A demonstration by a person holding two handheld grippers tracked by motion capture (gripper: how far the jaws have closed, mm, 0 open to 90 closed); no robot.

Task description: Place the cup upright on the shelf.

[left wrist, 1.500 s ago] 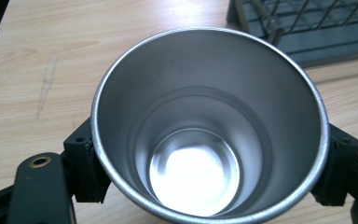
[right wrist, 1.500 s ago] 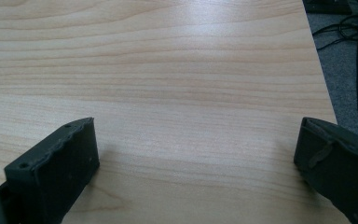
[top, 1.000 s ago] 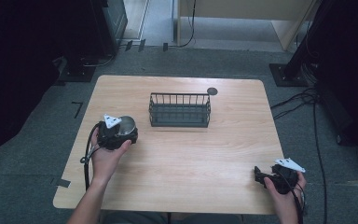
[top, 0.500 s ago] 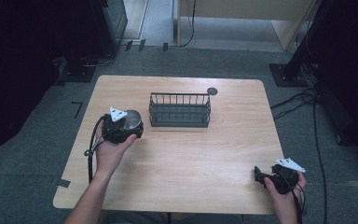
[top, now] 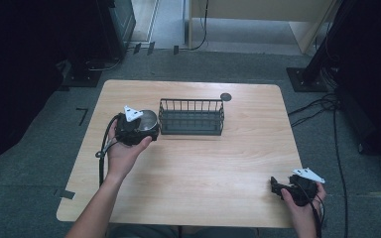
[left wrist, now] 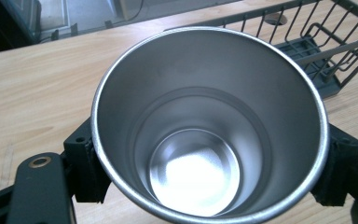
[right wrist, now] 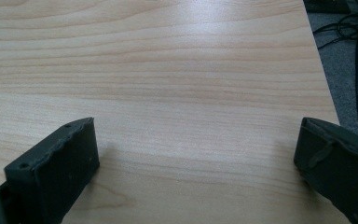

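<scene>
On the one table (top: 193, 173) we've got one steel cup (left wrist: 209, 126), one wire basket (top: 192, 117), one small dark disc (top: 225, 96), and two grippers, the left (top: 138, 130) and the right (top: 278, 186).

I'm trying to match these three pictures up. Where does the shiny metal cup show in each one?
High view: the metal cup sits left of centre on the table, held in the left claw, just left of the wire basket.
Left gripper view: the cup is in the middle, seen from above its open mouth, a black jaw on each side.
Right gripper view: bare tabletop, no cup.
Shared landmark: the wire basket.
</scene>
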